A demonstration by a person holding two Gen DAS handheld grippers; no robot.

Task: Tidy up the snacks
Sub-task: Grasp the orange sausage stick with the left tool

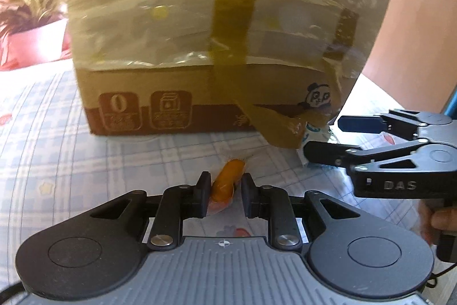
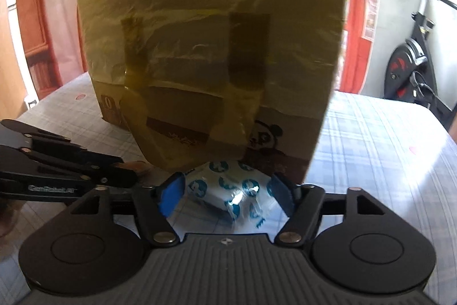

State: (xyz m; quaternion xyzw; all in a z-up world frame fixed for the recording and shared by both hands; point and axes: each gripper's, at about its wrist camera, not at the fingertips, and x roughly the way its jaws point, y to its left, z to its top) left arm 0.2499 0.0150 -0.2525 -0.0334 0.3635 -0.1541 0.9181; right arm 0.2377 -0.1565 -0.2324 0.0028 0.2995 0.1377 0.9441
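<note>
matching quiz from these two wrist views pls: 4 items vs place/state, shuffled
Items:
1. orange snack
2. white-and-blue snack packet
3. cardboard box
4. potted plant

Places/states:
A. taped, standing on the checked tablecloth
B. between the left hand-held gripper fingers
C. far left, behind the box
D. between the right hand-held gripper fingers, at the box's base

Pairs: 1-B, 2-D, 3-A, 4-C
</note>
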